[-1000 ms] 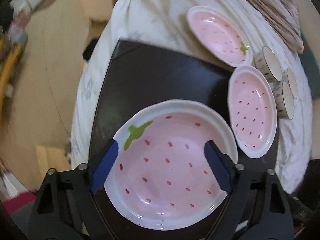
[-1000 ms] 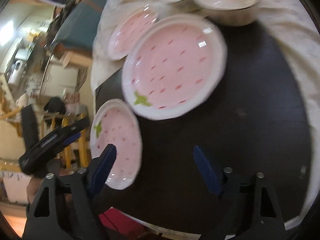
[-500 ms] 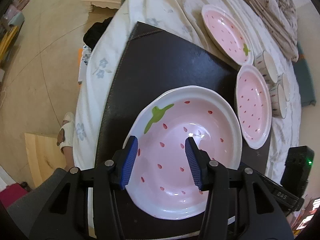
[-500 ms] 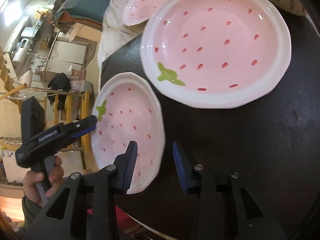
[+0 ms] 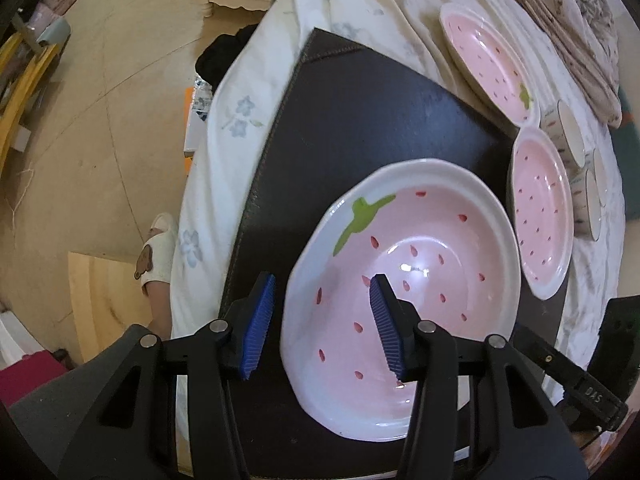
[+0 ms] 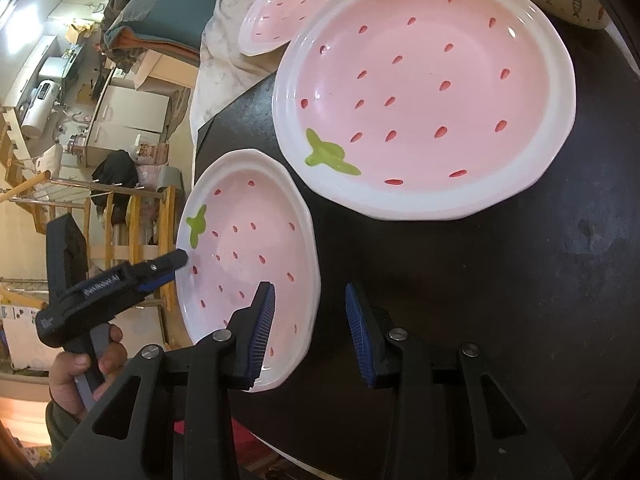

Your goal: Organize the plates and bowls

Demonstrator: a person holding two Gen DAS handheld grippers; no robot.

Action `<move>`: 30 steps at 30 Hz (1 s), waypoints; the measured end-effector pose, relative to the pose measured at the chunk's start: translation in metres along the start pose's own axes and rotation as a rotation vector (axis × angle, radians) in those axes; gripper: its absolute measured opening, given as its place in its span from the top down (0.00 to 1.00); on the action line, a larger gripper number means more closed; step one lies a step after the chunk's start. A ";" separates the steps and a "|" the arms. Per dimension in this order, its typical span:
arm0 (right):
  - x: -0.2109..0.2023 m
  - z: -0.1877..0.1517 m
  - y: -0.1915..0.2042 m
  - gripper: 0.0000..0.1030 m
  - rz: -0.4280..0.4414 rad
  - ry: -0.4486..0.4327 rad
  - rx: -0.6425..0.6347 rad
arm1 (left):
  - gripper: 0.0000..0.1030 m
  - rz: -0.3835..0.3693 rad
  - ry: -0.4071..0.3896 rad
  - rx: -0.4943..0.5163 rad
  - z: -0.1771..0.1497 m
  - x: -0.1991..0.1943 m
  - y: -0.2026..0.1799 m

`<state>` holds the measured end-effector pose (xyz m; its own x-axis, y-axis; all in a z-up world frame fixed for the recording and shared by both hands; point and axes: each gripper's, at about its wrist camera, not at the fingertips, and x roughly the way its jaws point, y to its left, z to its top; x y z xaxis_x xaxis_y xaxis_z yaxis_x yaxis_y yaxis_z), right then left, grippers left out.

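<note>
The left tool (image 5: 322,280) points almost straight down over the nearest pink strawberry-patterned ceramic plate with a white rim (image 5: 420,280). Its jaws have just been closing and straddle the plate's 9 o'clock rim. One blue ribbed pad is outside and the other over the pink well, and a strip of dark mat shows between the outer pad and the rim, so they are not clamped.

The right wrist view shows that the right tool (image 6: 309,288) is on the same plate at its 4 o'clock rim. Its jaws have also just been closing and stand part open, with a gap beside the outer pad. Only this view shows the person's hand (image 6: 72,372) on the left tool's handle and a wooden rack and cabinets at 9 o'clock.

Only the left view shows the floor, a slippered foot (image 5: 154,256) and a row of cream cups with dark rims (image 5: 568,136) at 2 o'clock.

The plate lies on a dark stitched leather-like mat (image 5: 360,100) over a white floral cloth (image 5: 224,160) covering the surface, near the mat's 6 o'clock edge. A second strawberry plate (image 6: 420,80) lies just beside it across a narrow gap. A third strawberry plate (image 5: 488,64) lies beyond, on the cloth. Bare mat lies open at 12 o'clock in the left view and from 3 to 5 o'clock in the right view.
</note>
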<state>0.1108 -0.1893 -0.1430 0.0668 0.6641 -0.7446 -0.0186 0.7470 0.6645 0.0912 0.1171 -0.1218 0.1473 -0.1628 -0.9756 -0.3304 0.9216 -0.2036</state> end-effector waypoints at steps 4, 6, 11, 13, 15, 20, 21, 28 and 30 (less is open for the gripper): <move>0.002 -0.001 0.004 0.62 -0.002 -0.001 -0.024 | 0.65 0.008 0.021 0.006 -0.002 0.008 -0.001; 0.005 -0.001 0.004 0.73 -0.011 0.004 -0.036 | 0.68 0.031 0.033 0.018 -0.003 0.014 -0.002; 0.011 0.000 0.002 0.73 -0.019 0.016 -0.032 | 0.70 0.037 0.034 0.024 -0.004 0.017 0.000; 0.014 0.001 0.003 0.73 -0.012 0.018 -0.037 | 0.71 0.041 0.031 0.020 -0.006 0.016 0.000; 0.018 0.000 0.004 0.73 -0.008 0.024 -0.043 | 0.71 0.044 0.049 0.021 -0.008 0.018 -0.002; 0.031 -0.002 0.004 0.74 -0.026 0.039 -0.061 | 0.71 0.034 0.056 0.017 -0.006 0.018 -0.003; 0.032 -0.001 0.006 0.74 -0.024 0.040 -0.067 | 0.71 0.033 0.054 0.021 -0.006 0.018 -0.003; 0.037 -0.001 0.011 0.73 -0.005 0.034 -0.070 | 0.71 0.037 0.034 0.041 -0.009 0.018 -0.005; 0.036 -0.003 0.011 0.73 -0.004 0.034 -0.076 | 0.71 0.035 0.033 0.039 -0.009 0.018 -0.005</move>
<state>0.1103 -0.1573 -0.1628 0.0334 0.6605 -0.7501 -0.0943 0.7493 0.6555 0.0869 0.1063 -0.1389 0.1048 -0.1412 -0.9844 -0.2978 0.9400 -0.1665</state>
